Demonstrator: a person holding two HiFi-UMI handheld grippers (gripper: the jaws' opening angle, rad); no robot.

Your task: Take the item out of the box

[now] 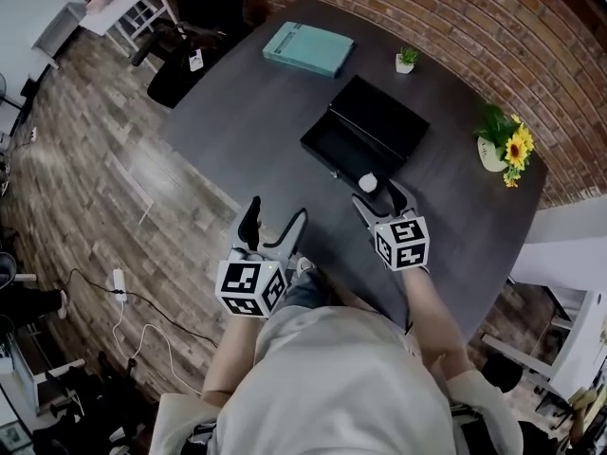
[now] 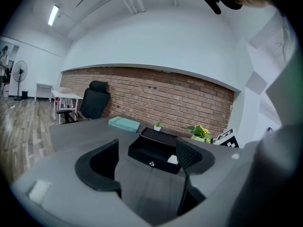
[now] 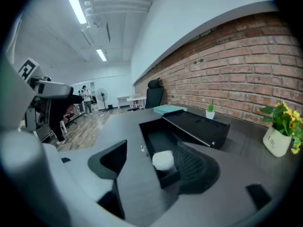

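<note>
Inside black box (image 3: 158,137), white item (image 3: 164,160), clearest in right gripper view

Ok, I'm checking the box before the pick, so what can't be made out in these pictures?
White item: what it is; small and soft-edged in every view.
Box floor: in the left gripper view its front wall hides it.
Print on the flower pot: too small in the right gripper view.
Teal object: book or case, too far in the head view.

Office (loft-style): brick wall (image 2: 156,96); office chair (image 2: 94,100); large grey table (image 1: 256,112); strip lights (image 3: 75,4); wood floor (image 1: 76,140).
</note>
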